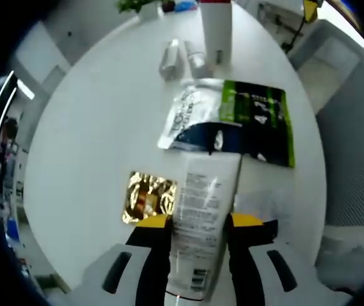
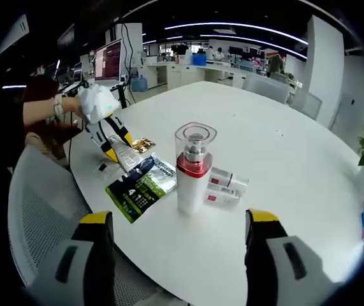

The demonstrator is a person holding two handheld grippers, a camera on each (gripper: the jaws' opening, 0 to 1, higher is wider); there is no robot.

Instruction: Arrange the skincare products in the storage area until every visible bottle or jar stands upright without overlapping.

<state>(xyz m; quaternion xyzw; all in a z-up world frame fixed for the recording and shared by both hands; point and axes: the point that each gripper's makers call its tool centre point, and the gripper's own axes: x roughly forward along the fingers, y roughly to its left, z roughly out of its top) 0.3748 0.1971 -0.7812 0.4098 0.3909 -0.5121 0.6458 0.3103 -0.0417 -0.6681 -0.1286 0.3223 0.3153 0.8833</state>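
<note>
- The left gripper is clamped on a white tube, its yellow-tipped jaws pressing either side; the tube points toward the packets on the white table.
- From the right gripper view, that left gripper holds the tube low over the table edge, beside a gold sachet.
- The right gripper hangs with its jaws wide apart, holding nothing, facing the tall pump bottle, which already stands upright.
- Two small tubes lie flat just beside that bottle.
- The step in hand looks like standing the white tube up; next it needs a bare spot, clear of the green packet.
</note>
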